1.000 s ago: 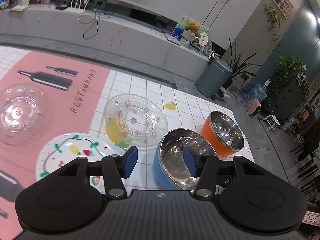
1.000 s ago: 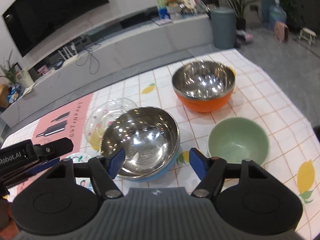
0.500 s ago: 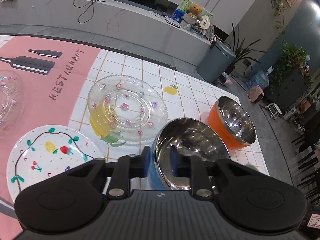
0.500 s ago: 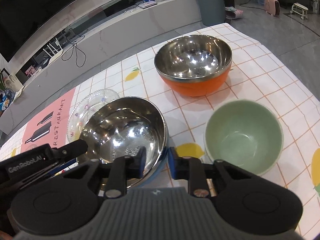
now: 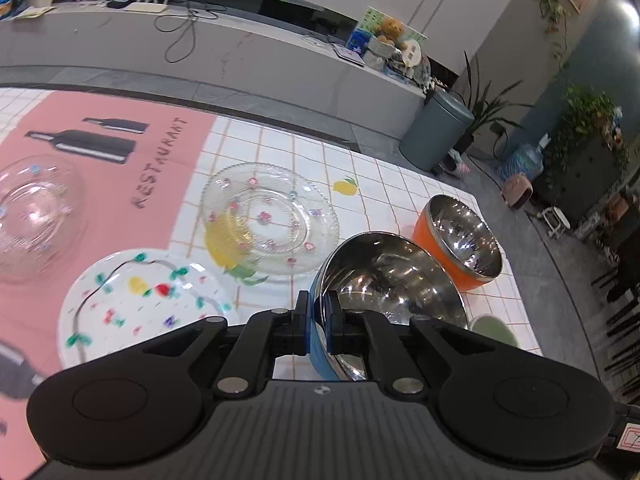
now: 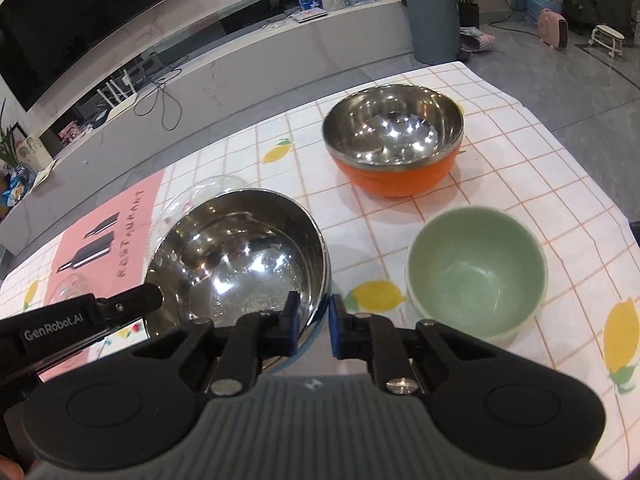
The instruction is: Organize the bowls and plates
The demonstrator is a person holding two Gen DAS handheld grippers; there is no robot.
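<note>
A blue bowl with a steel inside [image 5: 384,280] [image 6: 244,252] is held lifted and tilted above the table. My left gripper [image 5: 318,328] is shut on its left rim. My right gripper [image 6: 314,322] is shut on its right rim. The left gripper's body [image 6: 72,328] shows in the right wrist view. An orange bowl with a steel inside [image 5: 460,240] [image 6: 394,140] stands behind it. A green bowl [image 6: 476,272] [image 5: 492,330] stands at the right. A clear glass plate [image 5: 270,222], a white painted plate [image 5: 140,300] and a clear glass bowl [image 5: 36,216] lie at the left.
The table wears a checked cloth with lemons [image 6: 540,168] and a pink mat with bottles [image 5: 100,160]. The table's right edge [image 5: 520,300] is close to the orange bowl. A grey bin [image 5: 436,132] and a long counter [image 5: 200,56] stand beyond the table.
Both grippers closed from open onto the blue bowl's rim, one on each side. The bowl has since risen and tilted.
</note>
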